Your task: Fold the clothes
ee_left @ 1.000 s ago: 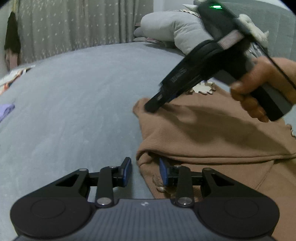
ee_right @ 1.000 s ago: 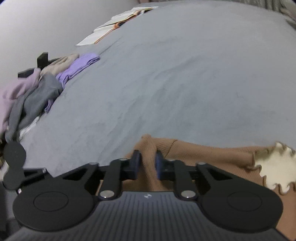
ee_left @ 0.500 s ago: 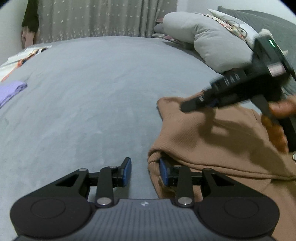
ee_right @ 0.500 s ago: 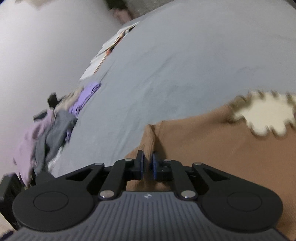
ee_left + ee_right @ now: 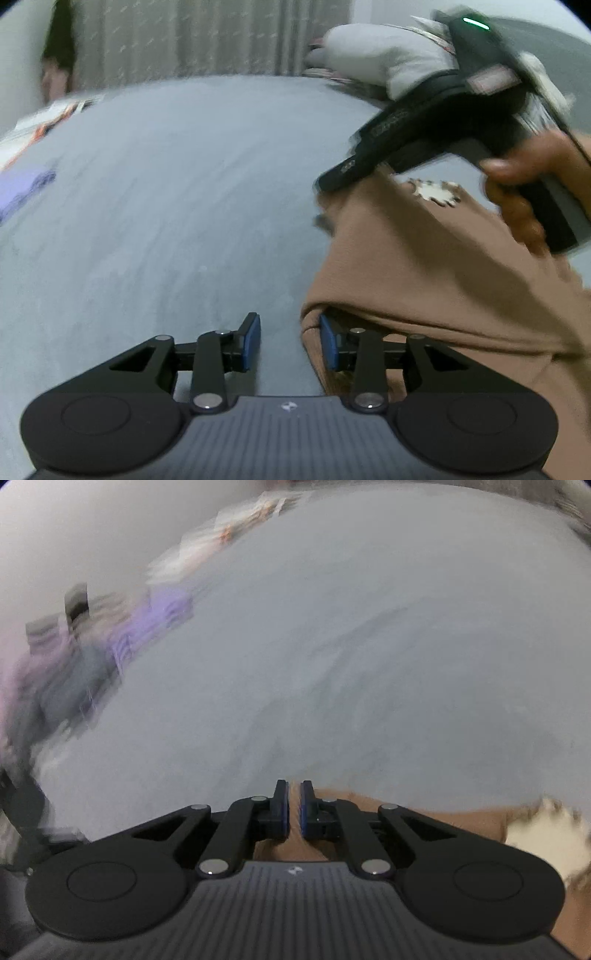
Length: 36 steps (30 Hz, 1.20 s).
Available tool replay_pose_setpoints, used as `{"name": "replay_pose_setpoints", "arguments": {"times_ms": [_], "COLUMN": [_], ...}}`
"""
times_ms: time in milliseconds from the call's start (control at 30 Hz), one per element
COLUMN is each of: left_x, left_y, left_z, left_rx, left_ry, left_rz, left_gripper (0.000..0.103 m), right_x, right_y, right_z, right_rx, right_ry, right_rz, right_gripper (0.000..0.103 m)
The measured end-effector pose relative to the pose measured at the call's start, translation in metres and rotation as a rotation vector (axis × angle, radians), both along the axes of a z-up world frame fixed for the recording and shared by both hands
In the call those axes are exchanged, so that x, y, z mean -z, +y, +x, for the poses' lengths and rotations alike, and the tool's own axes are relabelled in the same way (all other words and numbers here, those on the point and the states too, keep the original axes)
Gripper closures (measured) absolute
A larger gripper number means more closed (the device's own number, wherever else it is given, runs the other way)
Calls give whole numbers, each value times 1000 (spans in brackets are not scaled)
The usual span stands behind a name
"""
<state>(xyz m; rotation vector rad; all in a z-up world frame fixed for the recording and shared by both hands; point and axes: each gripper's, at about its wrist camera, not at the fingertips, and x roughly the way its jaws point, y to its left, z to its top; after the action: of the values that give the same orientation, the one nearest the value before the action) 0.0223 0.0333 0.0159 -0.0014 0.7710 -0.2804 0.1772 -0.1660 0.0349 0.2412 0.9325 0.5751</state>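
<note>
The fingers (image 5: 281, 808) of the right gripper (image 5: 291, 808) are pressed almost together on a ridge of a brown garment (image 5: 436, 266), the cloth pinched between their blue pads at the near edge of a grey bed (image 5: 177, 192). In the left wrist view that same right gripper (image 5: 325, 184) reaches in from the upper right, its black body gripped by a person's hand (image 5: 524, 192), and its tip meets the garment's far left corner, which stands slightly raised off the bed. The left gripper (image 5: 290, 341) has its fingers (image 5: 251, 341) spread wide: the left finger is over bare bed, while the right finger is tucked under a folded lip of the brown cloth, with the garment's edge just inside the gap. The garment lies on the right side of the bed, folded over itself, a cream scalloped patch (image 5: 436, 190) showing near its upper edge. A grey pillow (image 5: 384, 59) rests at the head of the bed before a pale curtain (image 5: 207, 37). On the bed's left side lies a purple cloth (image 5: 155, 624) beside a blurred heap of grey and pink clothes (image 5: 62, 679), with papers (image 5: 236, 520) further back. Both views are smeared by motion.
</note>
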Motion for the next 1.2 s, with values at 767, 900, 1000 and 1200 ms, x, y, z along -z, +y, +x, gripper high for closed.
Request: {"name": "replay_pose_setpoints", "arguments": {"times_ms": [767,900,1000,1200], "left_x": [-44,-15,5,3], "left_y": [-27,-63,-63,-52], "left_z": [-62,-72,-60,-46], "left_rx": [216,324,291,282], "left_ry": [-84,-30,29,90], "left_rz": [-128,12,31,0], "left_gripper": [62,62,60,64], "right_x": [-27,-6,10,4], "right_y": [-182,-170,-161,-165], "right_z": [-187,-203,-214,-225], "right_rx": [268,171,97,120], "right_ry": [-113,-106,-101,-94], "right_rz": [-135,-239,-317,-283], "right_gripper": [9,27,43,95]}}
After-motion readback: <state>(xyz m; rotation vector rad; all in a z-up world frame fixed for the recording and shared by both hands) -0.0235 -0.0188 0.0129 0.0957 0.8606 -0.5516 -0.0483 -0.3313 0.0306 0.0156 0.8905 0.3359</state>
